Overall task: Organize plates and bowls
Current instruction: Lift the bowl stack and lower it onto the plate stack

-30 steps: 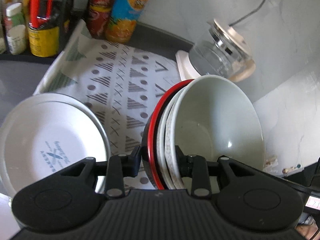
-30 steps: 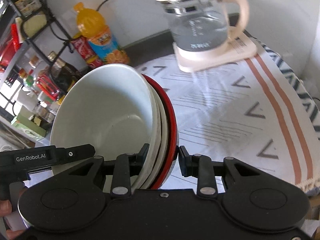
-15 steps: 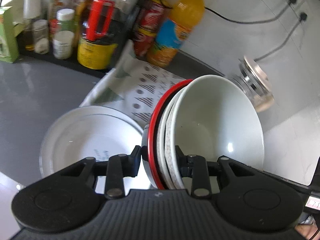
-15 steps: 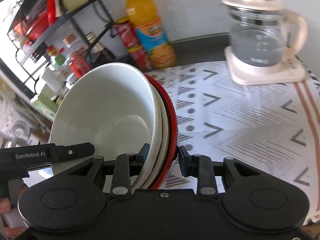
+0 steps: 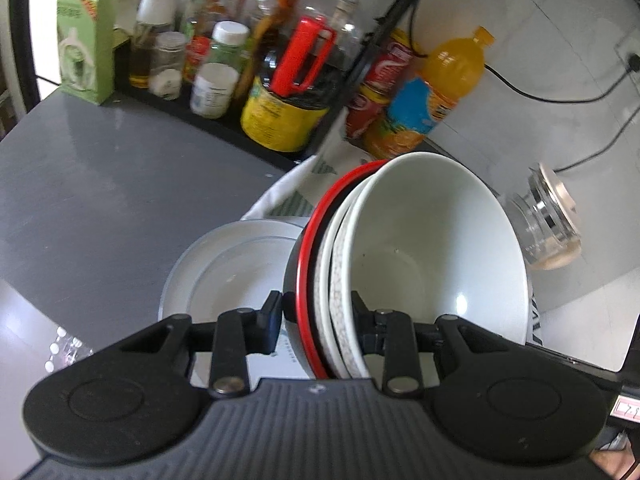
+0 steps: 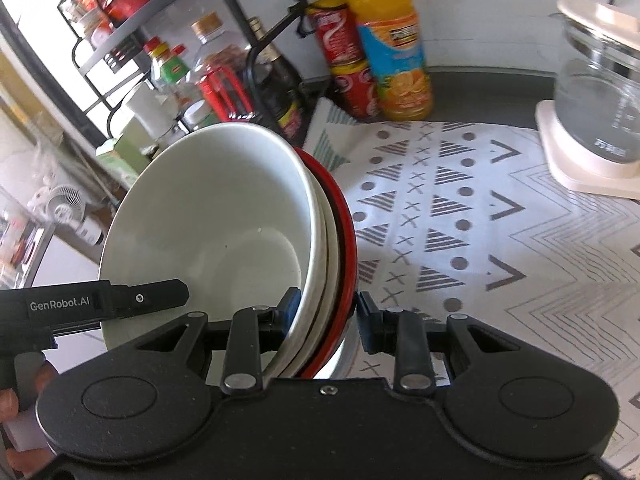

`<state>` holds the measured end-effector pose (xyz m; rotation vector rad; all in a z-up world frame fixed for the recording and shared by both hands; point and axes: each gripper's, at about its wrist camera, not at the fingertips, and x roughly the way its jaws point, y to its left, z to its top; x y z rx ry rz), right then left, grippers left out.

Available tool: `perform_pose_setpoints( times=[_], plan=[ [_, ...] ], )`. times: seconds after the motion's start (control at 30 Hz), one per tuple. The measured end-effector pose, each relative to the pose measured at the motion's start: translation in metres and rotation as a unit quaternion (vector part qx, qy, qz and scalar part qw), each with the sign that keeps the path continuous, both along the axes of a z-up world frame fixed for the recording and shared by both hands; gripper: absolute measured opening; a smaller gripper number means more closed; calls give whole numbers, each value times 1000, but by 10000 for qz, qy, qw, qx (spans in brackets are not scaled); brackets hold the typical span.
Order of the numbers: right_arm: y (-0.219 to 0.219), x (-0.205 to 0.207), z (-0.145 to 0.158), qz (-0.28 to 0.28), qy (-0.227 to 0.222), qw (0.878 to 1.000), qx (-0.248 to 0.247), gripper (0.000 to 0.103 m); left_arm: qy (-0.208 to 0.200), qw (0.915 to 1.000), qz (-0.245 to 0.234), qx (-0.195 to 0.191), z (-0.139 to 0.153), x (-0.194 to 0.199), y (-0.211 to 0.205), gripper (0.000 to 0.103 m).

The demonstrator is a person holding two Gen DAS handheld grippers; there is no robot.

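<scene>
A stack of nested bowls (image 5: 420, 264), white inside a patterned one inside a red-rimmed black one, is held between both grippers. My left gripper (image 5: 316, 320) is shut on one side of the stack's rim. My right gripper (image 6: 324, 312) is shut on the opposite rim of the same stack (image 6: 224, 232). The stack hangs above a white plate stack (image 5: 232, 268) that lies on the grey counter (image 5: 100, 200), partly hidden behind the bowls.
A patterned white cloth (image 6: 460, 220) covers the counter to the right. A glass kettle (image 6: 600, 92) stands on its base at the far right. An orange juice bottle (image 6: 392, 40), red cans (image 6: 348, 60) and a rack of condiment bottles (image 5: 240, 60) line the back.
Both grippers have carried the bowl stack left, away from the kettle and toward the white plates and the bottle rack. Grips are unchanged.
</scene>
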<state>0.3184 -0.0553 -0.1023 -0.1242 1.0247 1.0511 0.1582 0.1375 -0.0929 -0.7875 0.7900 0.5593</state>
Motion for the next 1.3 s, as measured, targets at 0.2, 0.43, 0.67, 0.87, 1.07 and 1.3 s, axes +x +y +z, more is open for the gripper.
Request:
perform_pose_setpoints(
  times=[0.2, 0.43, 0.67, 0.87, 1.07, 1.3],
  plan=[
    [17, -5, -8, 320, 41, 9993, -177, 29, 89, 9996, 256, -77, -8, -11, 8, 31],
    [33, -8, -24, 678, 110, 9966, -453, 29, 222, 9981, 544, -206, -22, -19, 16, 31],
    [46, -11, -38, 941, 172, 9931, -685, 29, 365, 9954, 799, -389, -40, -25, 22, 31],
    [50, -9, -46, 990, 209, 9919, -770, 29, 425, 9943, 844, -487, -51, -25, 26, 31],
    [52, -9, -48, 995, 217, 9919, -754, 30, 461, 9928, 933, -588, -59, -28, 27, 31],
    [53, -7, -49, 940, 247, 9925, -743, 31, 468, 9925, 922, -645, -61, -28, 28, 32]
  ],
)
